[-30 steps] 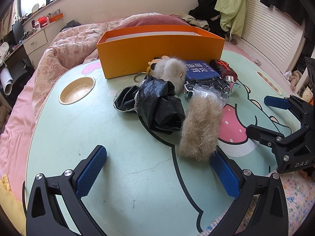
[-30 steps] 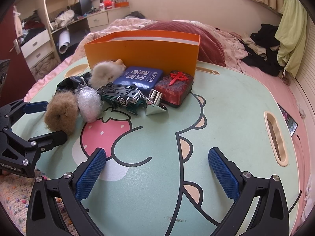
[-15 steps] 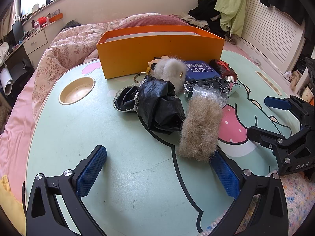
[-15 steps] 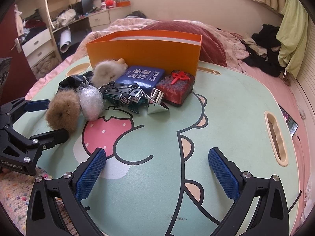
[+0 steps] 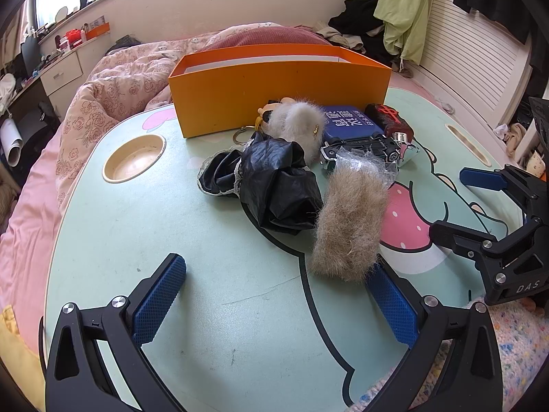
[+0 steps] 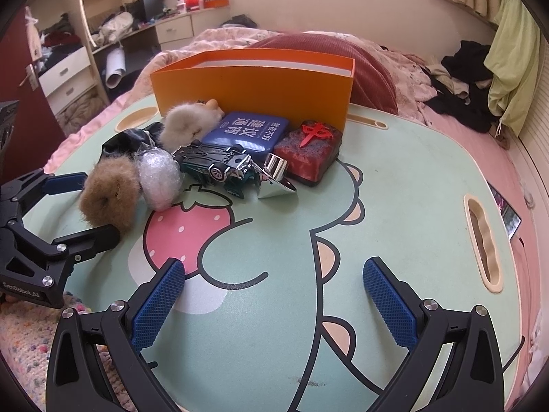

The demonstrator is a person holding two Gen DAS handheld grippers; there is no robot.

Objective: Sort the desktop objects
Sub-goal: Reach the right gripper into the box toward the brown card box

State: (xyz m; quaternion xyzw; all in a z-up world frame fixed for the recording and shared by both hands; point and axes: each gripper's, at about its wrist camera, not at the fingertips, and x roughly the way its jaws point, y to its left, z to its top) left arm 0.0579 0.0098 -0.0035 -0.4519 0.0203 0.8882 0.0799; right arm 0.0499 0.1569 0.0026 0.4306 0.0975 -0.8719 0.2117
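Orange cardboard forms the open box [image 5: 281, 96] that stands at the far side of the mint-green lap table [image 5: 192, 261], which is printed with a cartoon dinosaur and a pink strawberry. A cluster of small objects lies just in front of the box. A crumpled black plastic bag [image 5: 274, 182] sits at the left of the cluster, touching a brown furry scrunchie [image 5: 350, 226] on its right. Behind the scrunchie is a wad of clear bubble wrap [image 6: 159, 178], and beyond that a pale grey fur pompom [image 5: 298, 122] with a key ring rests near the box wall. A toy car [image 6: 216, 166], dark green with chrome parts, lies next to the bubble wrap, in front of a blue tin with white Chinese characters [image 6: 248, 130]. A red mahjong-tile block [image 6: 310, 149] sits to the right of the tin, with a shiny chrome wedge [image 6: 276, 180] just before it.

Both grippers hover low over the near edge of the table. The left gripper [image 5: 284, 295] has its blue-padded fingers spread wide and holds nothing; its right pad is just beside the near end of the scrunchie. The right gripper [image 6: 274, 298] is likewise spread and empty, over bare table well apart from the cluster.
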